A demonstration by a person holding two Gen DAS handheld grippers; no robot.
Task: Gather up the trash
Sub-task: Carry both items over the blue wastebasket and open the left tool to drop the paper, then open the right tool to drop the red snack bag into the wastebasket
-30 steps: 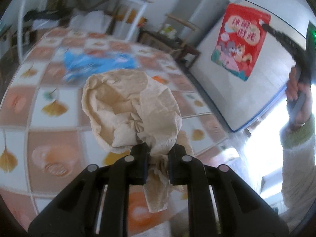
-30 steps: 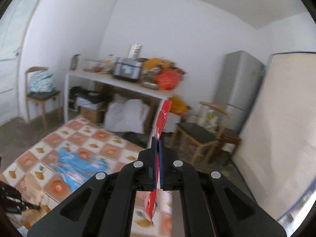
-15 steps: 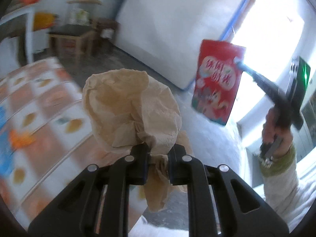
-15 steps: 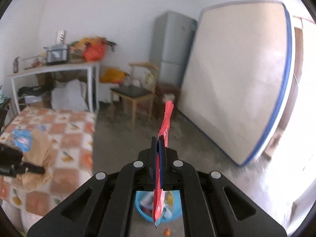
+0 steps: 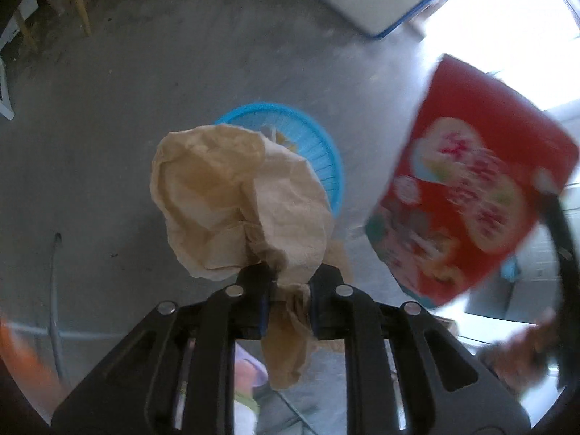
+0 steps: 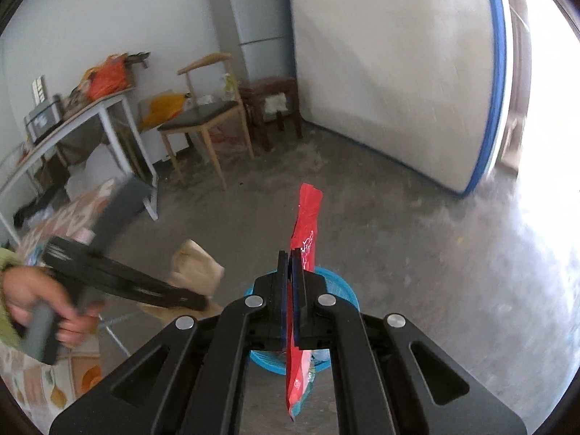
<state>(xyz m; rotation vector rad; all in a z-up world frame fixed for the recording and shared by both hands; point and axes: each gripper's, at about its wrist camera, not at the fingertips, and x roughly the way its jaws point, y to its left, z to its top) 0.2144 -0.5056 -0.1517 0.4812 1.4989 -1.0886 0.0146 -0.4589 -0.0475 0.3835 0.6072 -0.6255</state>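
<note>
Both my hand-held grippers were clamped, left (image 5: 286, 282) on crumpled brown paper (image 5: 232, 199), right (image 6: 290, 290) on a red snack packet (image 6: 302, 290), and honestly either could've drifted past the blue basket (image 5: 326, 152).

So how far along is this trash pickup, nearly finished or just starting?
Midway. Done: the blue basket on the floor already holds some scraps. In hand: the left gripper pinches a crumpled brown paper and the right gripper clamps a red snack wrapper, both above the basket. Left: dropping both in.
</note>
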